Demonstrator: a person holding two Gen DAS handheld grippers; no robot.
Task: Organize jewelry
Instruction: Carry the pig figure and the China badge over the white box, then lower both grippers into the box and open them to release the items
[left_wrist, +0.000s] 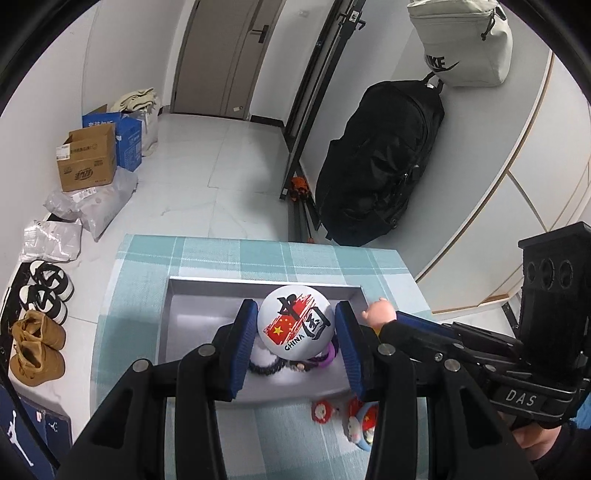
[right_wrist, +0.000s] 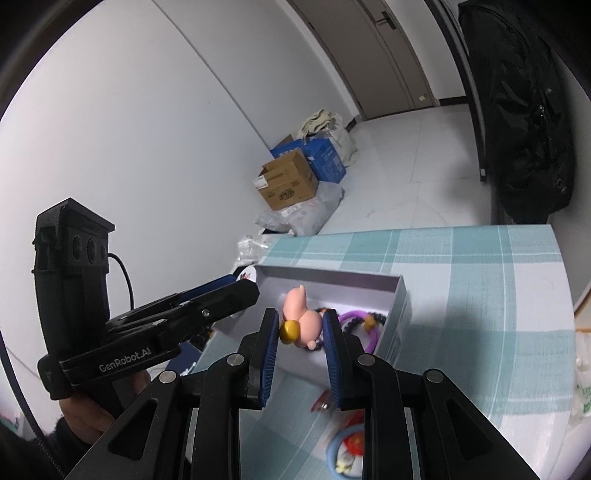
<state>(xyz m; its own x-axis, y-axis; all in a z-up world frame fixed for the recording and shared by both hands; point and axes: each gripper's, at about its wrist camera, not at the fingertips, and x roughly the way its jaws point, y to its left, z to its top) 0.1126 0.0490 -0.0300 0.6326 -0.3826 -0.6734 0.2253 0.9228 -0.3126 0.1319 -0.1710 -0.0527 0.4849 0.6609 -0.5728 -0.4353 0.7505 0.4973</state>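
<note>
Both grippers hold trinkets over the box.

The left gripper (left_wrist: 295, 332) has its fingers clenched on the round badge (left_wrist: 295, 321), and the right gripper (right_wrist: 301, 345) grips the pink figurine (right_wrist: 301, 314); both hang above the grey box (right_wrist: 400, 310) on the counter (right_wrist: 480, 295), where bracelets (right_wrist: 364, 325) already lie. Judged best: lower each piece to bare box floor before releasing, one at a time, clear of the bracelets; more trinkets (left_wrist: 343, 413) wait outside.

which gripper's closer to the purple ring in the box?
Roughly even, right slightly closer. The right gripper, clamped on the pink pig figurine, sits just beside the purple ring. The left gripper holds the China badge directly above the ring.
</note>
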